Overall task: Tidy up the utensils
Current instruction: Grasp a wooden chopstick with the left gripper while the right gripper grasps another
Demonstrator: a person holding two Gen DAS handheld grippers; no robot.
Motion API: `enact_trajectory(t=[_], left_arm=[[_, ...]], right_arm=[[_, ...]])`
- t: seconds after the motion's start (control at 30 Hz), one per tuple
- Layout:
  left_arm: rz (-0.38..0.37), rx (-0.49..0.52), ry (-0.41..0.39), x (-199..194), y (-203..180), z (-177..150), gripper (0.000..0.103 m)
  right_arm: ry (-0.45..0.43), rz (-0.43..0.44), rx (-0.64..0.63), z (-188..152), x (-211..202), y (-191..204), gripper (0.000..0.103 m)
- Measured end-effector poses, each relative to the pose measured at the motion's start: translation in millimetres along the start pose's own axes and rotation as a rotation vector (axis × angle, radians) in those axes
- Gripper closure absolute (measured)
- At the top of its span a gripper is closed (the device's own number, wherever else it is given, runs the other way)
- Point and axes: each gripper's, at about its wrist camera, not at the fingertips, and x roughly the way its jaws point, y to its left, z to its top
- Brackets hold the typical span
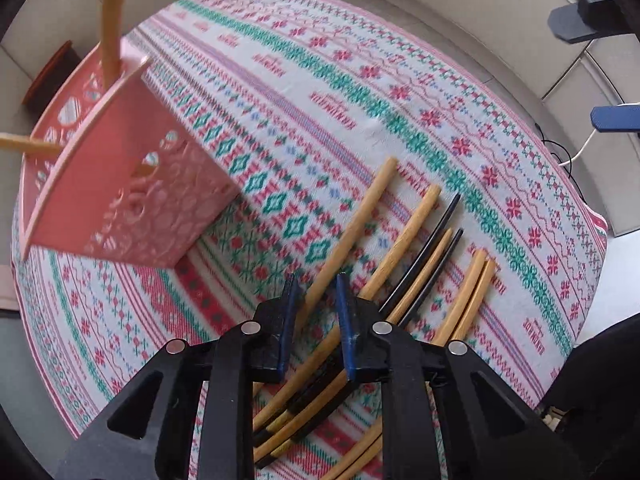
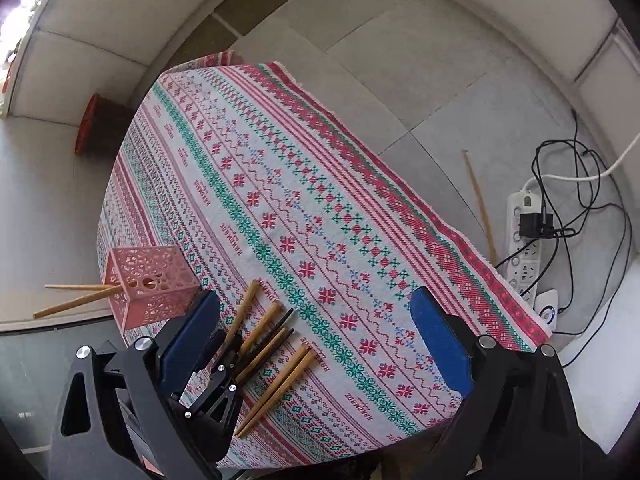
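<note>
The tabletop [image 2: 320,208], under a patterned cloth, carried a pink perforated holder [image 1: 132,200] up and to the left of the left gripper [image 1: 318,320], with two wooden chopsticks [image 1: 110,20] already standing in it. The loose chopsticks [image 1: 412,236], wooden and black, lay fanned out ahead of and beneath that gripper's fingers [image 1: 346,320]. These were partly parted and set either side of the leftmost wooden stick [image 1: 352,224]; whether they had yet pinched it could not be told.

The likely trouble was a crowded grasp: the neighbouring sticks lay just beside the chosen one, so a closing finger could have caught two at once or rolled one aside. A thin round stick held near one end might also have pivoted and missed the holder's opening, or knocked the light holder.

The right gripper [image 2: 316,344] hung wide open and empty above the tabletop's near edge. Only its view showed a stray chopstick [image 2: 478,204] on the floor beside a power strip [image 2: 524,240], and the holder's two sticks leaning far out. Only the left view showed how the fingers bracketed the stick.
</note>
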Motion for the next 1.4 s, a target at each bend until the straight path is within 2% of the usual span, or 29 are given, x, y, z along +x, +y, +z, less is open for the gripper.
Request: enact_trajectory(t=[0.1,0.17,0.33,0.4,0.47,0.5,0.57,0.63,0.7,0.73,0.8,1.1,1.13,1.17,1.2,1.27,1.4], left_arm=[[0.052,0.04,-0.039,2.3,-21.8,3.2,0.09],[0.049,0.029,-0.076,2.2,-34.7,3.1,0.096],[0.03,0.022,-0.191,-44.4,-24.3,-19.5,0.097],[0.023,0.018,-0.239,-67.7,-21.8,-27.9,0.097],[0.02,0.015,-0.286,-86.4,-13.6,-37.1,0.097],[0.016,0.014,-0.31,-96.4,-15.5,-40.0,0.097],[0.008,0.018,-0.343,-114.4,-15.3,-52.5,0.097],[-0.006,0.033,-0.373,-133.0,-13.5,-62.4,0.097],[-0.014,0.045,-0.405,-148.9,-8.5,-75.5,0.097],[-0.017,0.047,-0.42,-157.8,-4.6,-79.9,0.097],[-0.022,0.043,-0.442,-165.6,-4.4,-81.0,0.097],[-0.023,0.015,-0.449,-169.6,9.1,-80.9,0.097],[-0.023,0.009,-0.451,-170.6,10.0,-80.6,0.097],[-0.023,0.005,-0.453,-171.6,10.7,-80.6,0.097],[-0.021,0.001,-0.455,-172.0,11.9,-80.4,0.097],[-0.017,-0.006,-0.456,-172.5,12.4,-80.3,0.097],[-0.013,-0.015,-0.462,-174.0,15.4,-81.9,0.097]], right_arm=[[0.019,-0.015,0.027,1.8,7.4,-8.0,0.01],[0.046,-0.02,0.049,0.1,17.8,-12.0,0.01],[0.106,0.024,0.078,-11.8,39.4,-9.1,0.01],[0.119,0.024,0.059,-18.2,46.6,-2.0,0.016],[0.135,-0.001,0.026,-25.6,56.3,5.1,0.032],[0.141,-0.013,0.018,-28.7,60.2,6.6,0.037],[0.152,-0.053,0.01,-37.4,69.3,6.0,0.056],[0.172,-0.048,0.019,-42.5,77.3,4.3,0.062],[0.193,0.02,0.076,-43.0,82.7,0.8,0.062],[0.19,0.052,0.104,-41.3,83.5,0.1,0.062],[0.151,0.065,0.111,-36.3,81.0,3.6,0.062],[0.103,0.01,0.052,-29.6,93.1,30.1,0.064],[0.099,0.008,0.041,-31.0,94.3,35.0,0.066],[0.098,0.007,0.022,-33.6,98.4,41.5,0.078],[0.099,0.002,0.01,-34.6,101.2,46.0,0.087],[0.082,-0.007,-0.011,-35.7,106.0,53.6,0.093],[0.047,-0.017,-0.038,-37.6,99.1,60.5,0.097]])
